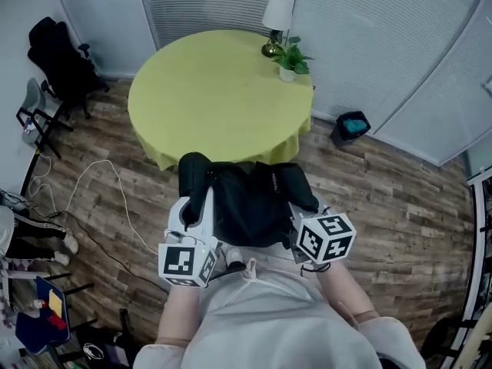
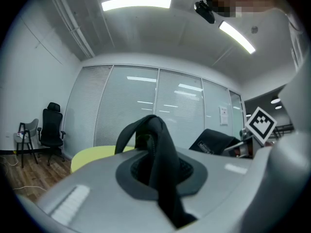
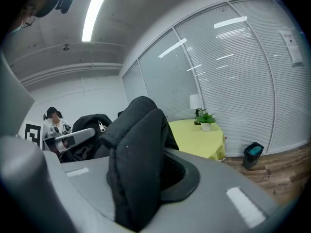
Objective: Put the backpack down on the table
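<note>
Carry-in | backpack (image 1: 246, 202) held above floor (image 1: 384, 206), just short of yellow surface (image 1: 215, 91) | left gripper (image 2: 156, 171), right gripper (image 3: 141, 174): fingers (image 2: 87, 193) closed on its straps (image 2: 160, 140) | advice: lower level onto mid-cloth (clear of lamp (image 1: 275, 21), plant (image 1: 290, 58)), then release.

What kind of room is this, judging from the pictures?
Probably an office meeting room: glass walls with blinds, a black office chair, and a round yellow-covered table.

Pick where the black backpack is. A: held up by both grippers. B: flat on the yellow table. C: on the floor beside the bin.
A: the left gripper and right gripper are each shut on the backpack, which hangs in front of the table, not on it.
</note>
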Tool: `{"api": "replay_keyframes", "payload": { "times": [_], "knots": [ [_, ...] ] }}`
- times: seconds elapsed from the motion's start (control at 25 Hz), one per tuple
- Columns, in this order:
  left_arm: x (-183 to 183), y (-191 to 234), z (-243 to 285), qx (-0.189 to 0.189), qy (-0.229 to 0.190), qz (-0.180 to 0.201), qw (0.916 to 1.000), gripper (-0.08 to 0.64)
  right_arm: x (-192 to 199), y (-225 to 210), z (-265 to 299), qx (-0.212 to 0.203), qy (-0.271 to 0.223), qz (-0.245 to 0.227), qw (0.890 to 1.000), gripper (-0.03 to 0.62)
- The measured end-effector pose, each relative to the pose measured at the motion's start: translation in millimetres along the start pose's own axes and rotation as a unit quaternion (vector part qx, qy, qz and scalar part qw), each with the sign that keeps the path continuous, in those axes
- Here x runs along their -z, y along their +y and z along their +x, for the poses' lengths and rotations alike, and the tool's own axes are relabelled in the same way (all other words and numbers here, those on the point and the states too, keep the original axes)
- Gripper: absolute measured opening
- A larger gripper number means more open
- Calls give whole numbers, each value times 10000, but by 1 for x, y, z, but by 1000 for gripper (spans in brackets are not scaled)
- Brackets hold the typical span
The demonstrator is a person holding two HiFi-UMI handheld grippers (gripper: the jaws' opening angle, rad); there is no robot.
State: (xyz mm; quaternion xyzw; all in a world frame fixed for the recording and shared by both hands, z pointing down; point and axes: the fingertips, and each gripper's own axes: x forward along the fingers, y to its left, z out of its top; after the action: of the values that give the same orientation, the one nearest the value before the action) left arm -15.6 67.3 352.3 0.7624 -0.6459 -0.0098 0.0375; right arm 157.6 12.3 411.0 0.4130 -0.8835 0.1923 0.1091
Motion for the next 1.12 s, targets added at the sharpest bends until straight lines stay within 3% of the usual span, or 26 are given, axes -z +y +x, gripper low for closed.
{"api": "replay_keyframes", "payload": {
  "times": [0.44,0.76,1.12],
  "knots": [
    [-23,116,68,-170,-94,-21,9998,24,-56,28,129,-206,30,-68,9998,31],
    [-12,173,130,-406,78,-320,9986,23,-76,12,223,-519,354,-41,9980,31],
    [-29,240,241,-728,34,-363,9967,23,-143,-23,340,-885,375,-107,9953,31]
  ]
}}
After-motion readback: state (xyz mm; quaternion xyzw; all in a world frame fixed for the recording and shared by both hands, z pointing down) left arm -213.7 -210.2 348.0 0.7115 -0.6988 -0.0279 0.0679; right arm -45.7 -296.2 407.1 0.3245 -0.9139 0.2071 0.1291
